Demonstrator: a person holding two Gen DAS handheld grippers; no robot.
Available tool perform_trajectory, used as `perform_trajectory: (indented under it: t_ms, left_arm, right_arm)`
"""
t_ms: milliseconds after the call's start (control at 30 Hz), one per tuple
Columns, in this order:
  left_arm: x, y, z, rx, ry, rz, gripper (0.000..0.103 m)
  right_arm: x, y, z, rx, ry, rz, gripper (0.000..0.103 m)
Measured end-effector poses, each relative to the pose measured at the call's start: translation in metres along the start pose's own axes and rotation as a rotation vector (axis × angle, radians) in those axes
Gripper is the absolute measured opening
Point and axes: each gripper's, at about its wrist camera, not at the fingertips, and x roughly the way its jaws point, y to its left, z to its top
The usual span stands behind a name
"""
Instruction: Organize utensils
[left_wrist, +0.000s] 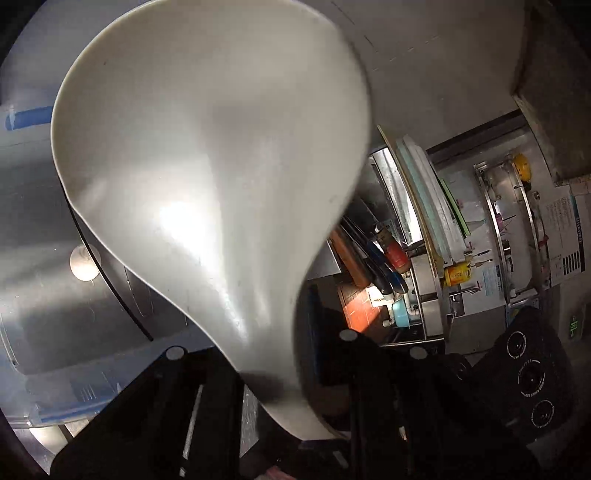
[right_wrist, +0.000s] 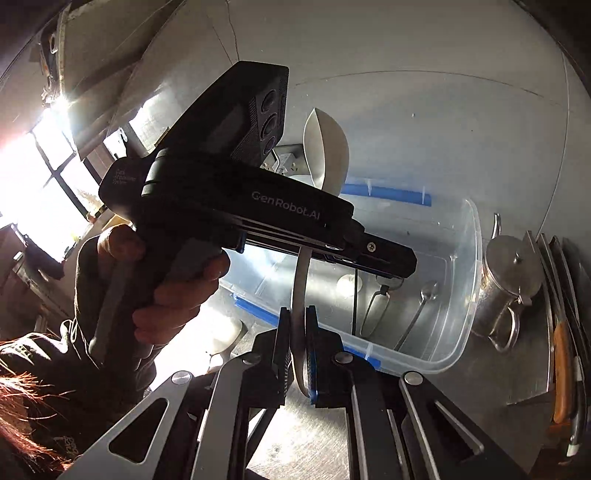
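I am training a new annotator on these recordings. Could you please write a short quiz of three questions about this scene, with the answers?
1. True or false: the left gripper and the right gripper both clamp the handle of the white scoop.
2. Where does the metal jug stand? A: inside the clear bin. B: outside the bin, beside it. C: in the scoop's bowl.
3. Fill in: the tape near the bin is ___ in colour.

Key: 1 true; 2 B; 3 blue.
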Motion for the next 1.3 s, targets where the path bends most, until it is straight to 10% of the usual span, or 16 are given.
perform_trajectory:
  t_ms: [267, 500, 567, 600, 667, 833, 933, 1000, 1167, 1300]
  left_arm:
    - [0.081, 0.126, 0.041, -0.292, 0.21, 0.137, 0.012]
    - [0.118, 0.148, 0.039, -0.368, 0.325, 0.268, 0.013]
    - [0.121, 0.155, 0.036, -0.399, 0.354, 0.288, 0.032]
    - [0.117, 0.159, 0.036, -0.406, 0.347, 0.302, 0.065]
    - [0.104, 0.166, 0.041, -0.395, 0.302, 0.32, 0.089]
    - [0.066, 0.158, 0.039, -0.381, 0.245, 0.294, 0.089]
    - [0.036, 0.131, 0.028, -0.316, 0.187, 0.286, 0.089]
    - [0.007, 0.111, 0.014, -0.269, 0.119, 0.241, 0.089]
    - [-0.087, 0.078, -0.06, -0.165, -0.114, 0.056, 0.089]
    - [-0.131, 0.091, -0.125, -0.169, -0.207, 0.059, 0.09]
  right_arm:
    - [0.127, -0.054, 0.022, 0.155, 0.241, 0.042, 0.01]
    - [0.176, -0.074, 0.032, 0.239, 0.359, 0.056, 0.01]
    - [0.18, -0.076, 0.03, 0.25, 0.37, 0.033, 0.01]
    - [0.181, -0.078, 0.028, 0.258, 0.373, 0.011, 0.01]
    - [0.183, -0.086, 0.022, 0.297, 0.382, 0.008, 0.011]
    - [0.179, -0.087, 0.009, 0.288, 0.422, -0.093, 0.013]
    - [0.152, -0.077, 0.01, 0.265, 0.348, -0.145, 0.053]
    - [0.118, -0.062, 0.012, 0.191, 0.231, -0.178, 0.053]
    - [0.032, 0.03, -0.025, -0.011, 0.089, 0.053, 0.056]
    - [0.064, 0.086, -0.095, -0.063, 0.281, 0.039, 0.057]
